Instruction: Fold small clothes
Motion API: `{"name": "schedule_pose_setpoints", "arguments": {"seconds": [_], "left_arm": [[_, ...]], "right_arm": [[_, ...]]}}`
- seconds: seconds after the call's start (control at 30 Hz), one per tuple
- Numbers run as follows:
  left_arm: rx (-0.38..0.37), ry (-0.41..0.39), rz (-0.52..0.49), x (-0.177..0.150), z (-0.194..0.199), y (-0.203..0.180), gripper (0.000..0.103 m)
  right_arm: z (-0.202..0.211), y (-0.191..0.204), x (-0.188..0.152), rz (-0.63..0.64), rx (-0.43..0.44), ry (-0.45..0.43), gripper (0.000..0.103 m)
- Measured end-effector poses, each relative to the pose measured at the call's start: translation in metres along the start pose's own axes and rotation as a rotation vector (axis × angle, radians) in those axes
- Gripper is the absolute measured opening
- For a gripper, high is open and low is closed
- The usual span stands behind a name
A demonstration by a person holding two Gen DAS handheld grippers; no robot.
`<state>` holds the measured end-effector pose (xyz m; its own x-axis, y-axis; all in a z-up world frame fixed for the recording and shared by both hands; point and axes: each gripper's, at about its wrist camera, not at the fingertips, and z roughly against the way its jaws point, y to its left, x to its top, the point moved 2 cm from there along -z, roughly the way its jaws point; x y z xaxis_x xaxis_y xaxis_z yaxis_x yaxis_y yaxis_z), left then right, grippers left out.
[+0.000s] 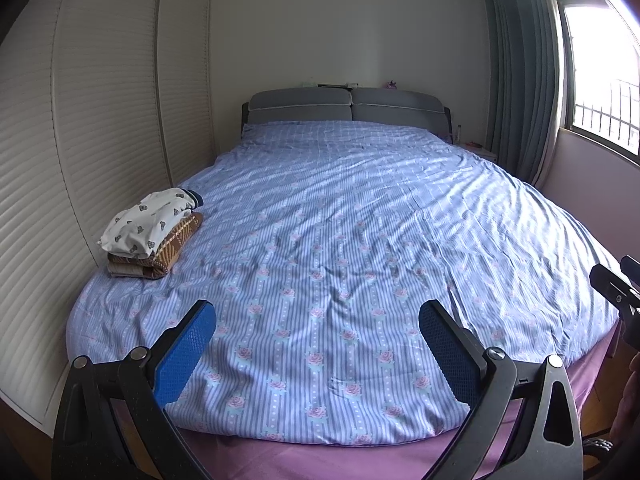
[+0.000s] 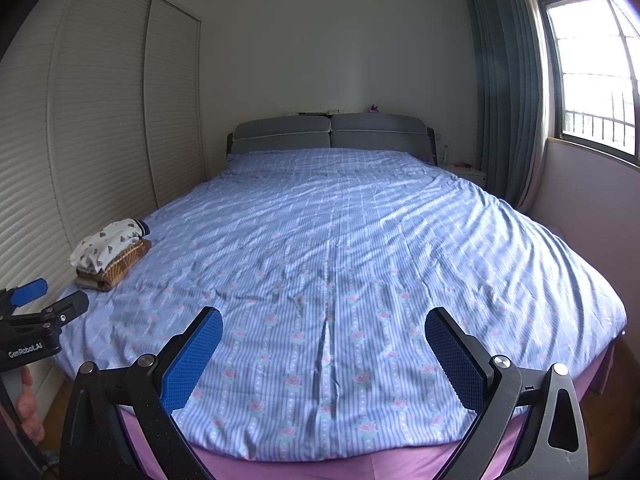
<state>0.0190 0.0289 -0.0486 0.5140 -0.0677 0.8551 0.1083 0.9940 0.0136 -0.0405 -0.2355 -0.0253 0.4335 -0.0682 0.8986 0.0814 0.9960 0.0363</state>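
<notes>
white "genrobot.ai" lettering on black body of left gripper (image 2: 40,300), seen at left edge of right wrist view.

Stack of 2 folded clothes (image 1: 154,236) on bed (image 1: 360,220), left edge beside wardrobe (image 1: 80,140); headboard (image 1: 346,106) behind, window (image 1: 600,80) right.

- Bed cover (image 1: 340,240): soft striped cloth, matt, creased
- Folded clothes (image 1: 154,236): printed cotton over a woven brown piece
- Left gripper (image 1: 318,320): matt black plastic, textured blue pads (image 1: 188,356), shiny metal pins
- Wardrobe doors (image 1: 108,100): ribbed, matt slats
</notes>
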Motion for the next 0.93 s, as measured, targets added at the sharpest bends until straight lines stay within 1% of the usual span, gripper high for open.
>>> {"name": "schedule_pose_setpoints", "arguments": {"seconds": [0.4,0.6,0.73,0.93], "left_arm": [[-0.002,0.028,0.002,-0.0056,-0.0059,-0.0027,0.103],[0.017,0.013,0.024,-0.0046,-0.0034,-0.0006,0.103],[0.004,0.017,0.034,-0.0039,-0.0040,0.0004,0.103],[0.002,0.016,0.016,-0.0051,-0.0036,-0.0024,0.103]], "right_arm": [[-0.0013,0.0003,-0.0009,0.000,-0.003,0.003,0.102],[-0.0013,-0.0005,-0.0019,-0.002,-0.005,0.005,0.102],[-0.0008,0.0001,-0.0029,0.002,-0.004,0.004,0.102],[-0.0010,0.0006,-0.0034,-0.001,-0.007,0.005,0.102]]}}
